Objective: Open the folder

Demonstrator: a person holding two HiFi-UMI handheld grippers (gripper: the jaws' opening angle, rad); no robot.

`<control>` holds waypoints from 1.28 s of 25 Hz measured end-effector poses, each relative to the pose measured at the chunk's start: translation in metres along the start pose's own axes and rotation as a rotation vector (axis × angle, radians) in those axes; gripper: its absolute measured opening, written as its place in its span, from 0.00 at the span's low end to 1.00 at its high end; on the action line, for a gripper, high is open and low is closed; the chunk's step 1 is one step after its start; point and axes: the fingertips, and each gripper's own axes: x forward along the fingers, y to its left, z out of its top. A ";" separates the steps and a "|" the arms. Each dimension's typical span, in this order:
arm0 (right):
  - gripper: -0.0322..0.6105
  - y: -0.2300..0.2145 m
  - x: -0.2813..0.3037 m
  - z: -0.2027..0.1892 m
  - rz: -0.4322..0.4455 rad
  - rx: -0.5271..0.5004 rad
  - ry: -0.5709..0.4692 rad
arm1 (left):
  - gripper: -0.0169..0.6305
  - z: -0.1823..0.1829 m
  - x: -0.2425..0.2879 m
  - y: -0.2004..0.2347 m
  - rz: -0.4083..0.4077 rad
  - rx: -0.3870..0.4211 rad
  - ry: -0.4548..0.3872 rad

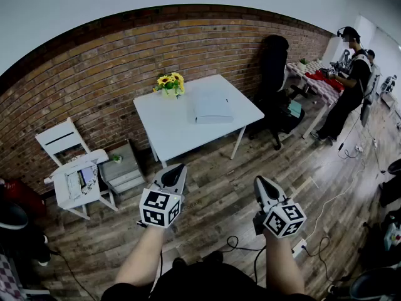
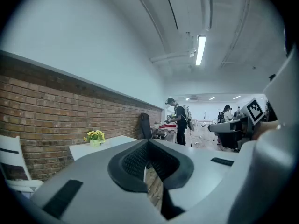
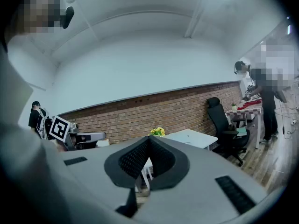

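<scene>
The folder [image 1: 213, 107], pale and closed, lies flat on the white table [image 1: 169, 127] right of its middle. Both grippers are held well short of the table, over the wooden floor, and point toward it. My left gripper [image 1: 177, 167] is shut with nothing between its jaws; its tips [image 2: 148, 141] meet in the left gripper view. My right gripper [image 1: 259, 180] is likewise shut and holds nothing; its tips [image 3: 149, 138] meet in the right gripper view. The table [image 3: 191, 136] shows small beyond them, and I cannot make out the folder in either gripper view.
A pot of yellow flowers [image 1: 170, 83] stands at the table's back left corner. A white chair [image 1: 72, 162] and a grey box [image 1: 125, 168] stand left of the table, a black office chair [image 1: 274, 74] to its right. A person [image 1: 348, 74] works at a far table. Cables [image 1: 244, 246] lie on the floor.
</scene>
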 end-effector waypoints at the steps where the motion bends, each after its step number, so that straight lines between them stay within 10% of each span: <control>1: 0.07 -0.001 0.001 -0.002 0.001 0.000 0.005 | 0.05 0.000 0.000 0.001 0.003 0.000 -0.002; 32: 0.08 -0.084 -0.015 -0.017 0.125 -0.006 0.049 | 0.06 -0.019 0.071 -0.064 0.051 0.029 0.073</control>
